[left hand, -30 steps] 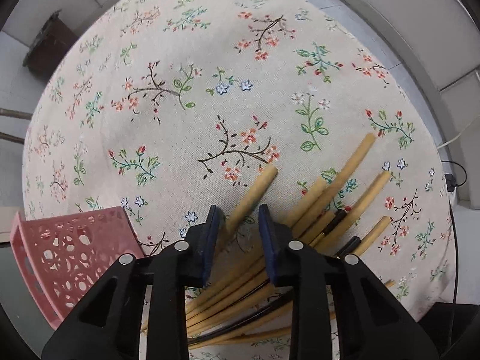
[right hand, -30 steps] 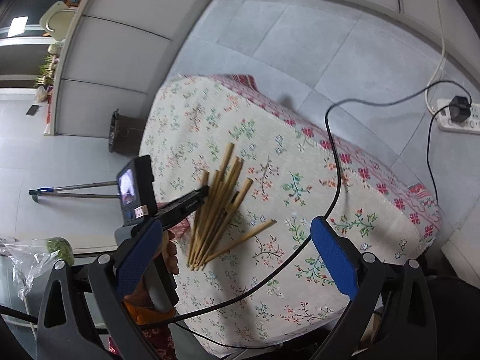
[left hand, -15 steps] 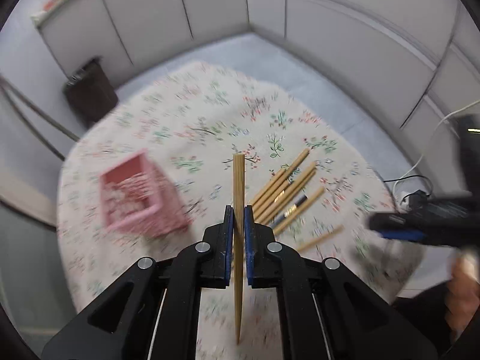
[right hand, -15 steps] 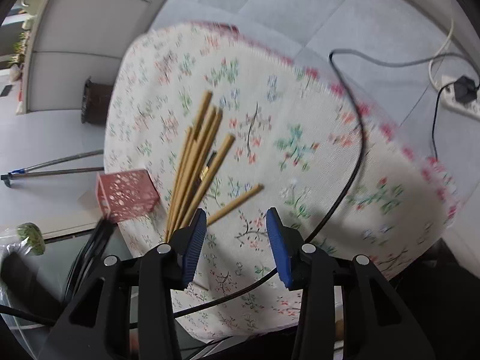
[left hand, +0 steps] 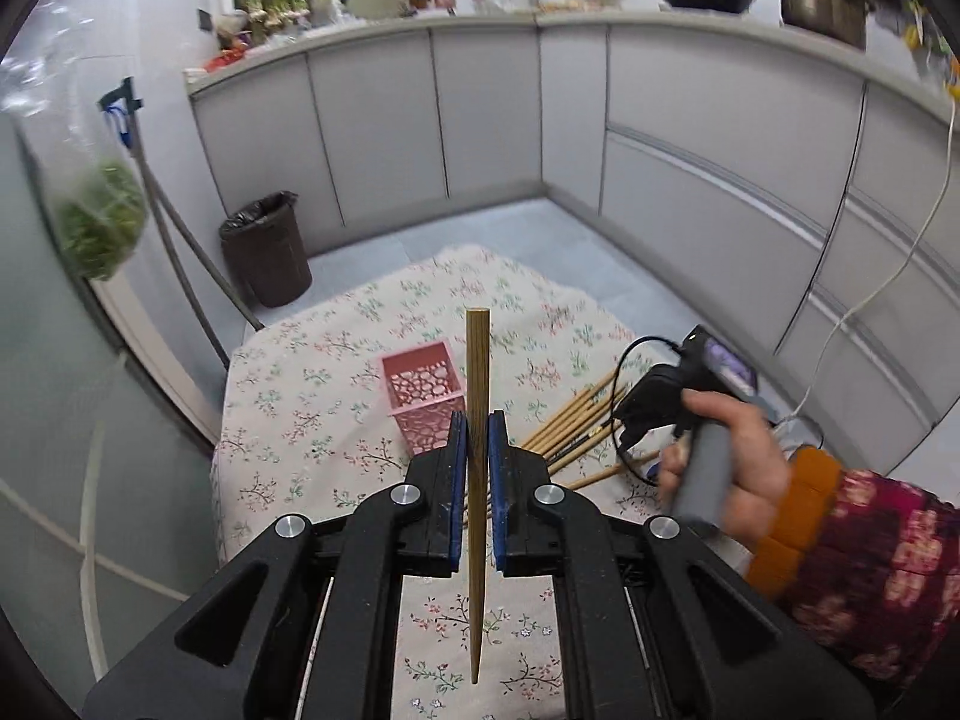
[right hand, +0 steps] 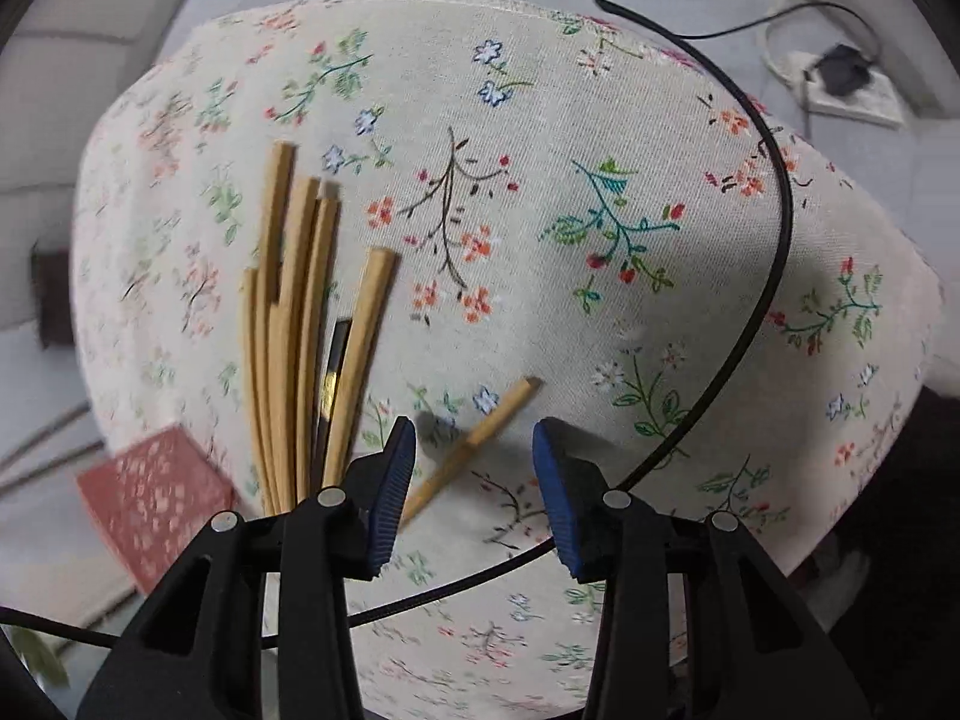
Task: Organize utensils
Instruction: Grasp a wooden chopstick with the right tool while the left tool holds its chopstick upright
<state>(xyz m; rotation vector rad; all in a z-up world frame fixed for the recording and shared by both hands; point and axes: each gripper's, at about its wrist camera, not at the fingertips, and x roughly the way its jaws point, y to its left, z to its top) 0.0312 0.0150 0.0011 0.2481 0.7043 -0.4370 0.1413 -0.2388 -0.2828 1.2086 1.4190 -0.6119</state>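
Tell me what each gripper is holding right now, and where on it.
The left gripper is shut on one wooden chopstick, gripped around mid-length, its ends sticking out both ways. The right gripper holds nothing; it hangs open over a lone chopstick.

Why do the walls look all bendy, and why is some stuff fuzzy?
Left wrist view: the fisheye lens bows the cabinets; the chopstick in the left gripper is sharp, the hand smeared. Right wrist view: the basket and cloth edges blur; the right gripper shadows a loose chopstick.
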